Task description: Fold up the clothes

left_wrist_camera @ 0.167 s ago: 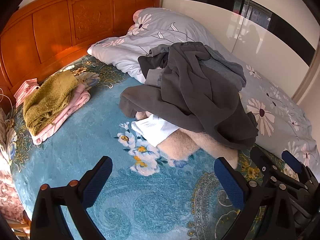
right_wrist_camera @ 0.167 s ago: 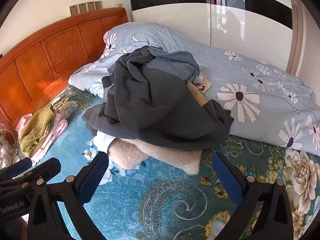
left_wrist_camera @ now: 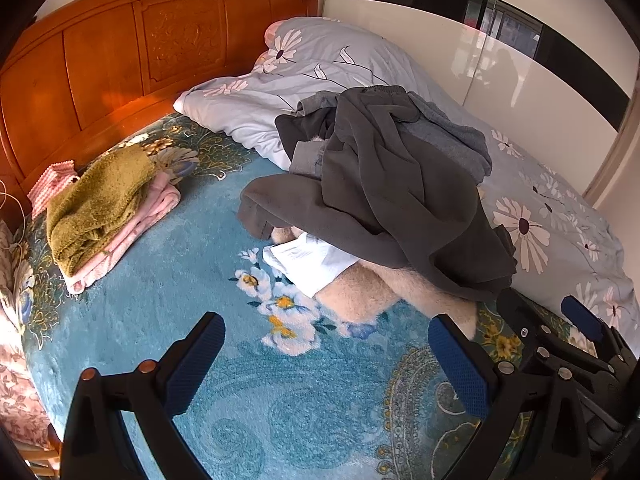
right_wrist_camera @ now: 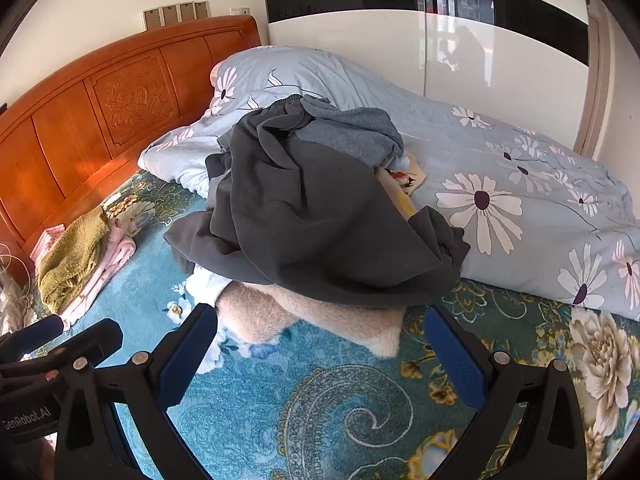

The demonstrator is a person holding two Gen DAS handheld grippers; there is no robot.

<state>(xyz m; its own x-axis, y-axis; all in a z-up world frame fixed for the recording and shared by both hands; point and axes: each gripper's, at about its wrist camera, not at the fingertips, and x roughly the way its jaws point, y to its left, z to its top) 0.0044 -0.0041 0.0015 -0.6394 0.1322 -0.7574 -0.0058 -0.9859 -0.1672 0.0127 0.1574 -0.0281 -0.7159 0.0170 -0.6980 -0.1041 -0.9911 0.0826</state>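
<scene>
Bed w/ teal flowered blanket [left_wrist_camera: 168, 280], wood headboard [left_wrist_camera: 120, 60] behind; grey daisy quilt [right_wrist_camera: 520, 208] along the wardrobe side. Clothes pile [left_wrist_camera: 384, 200] mid-bed, partly on the quilt: dark grey top over lighter grey, white & cream pieces. 2 folded items by headboard: green towel [left_wrist_camera: 96, 204] on pink one [left_wrist_camera: 132, 232]. Left tongs [left_wrist_camera: 326, 354] & right tongs [right_wrist_camera: 320, 352] both wide open, empty, short of the pile.

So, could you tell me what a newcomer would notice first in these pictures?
First, the dark grey garment heaped on a clothes pile mid-bed, over a cream fluffy piece. Next, the olive towel on pink cloth by the wooden headboard. Both grippers, left and right, hover open.
</scene>
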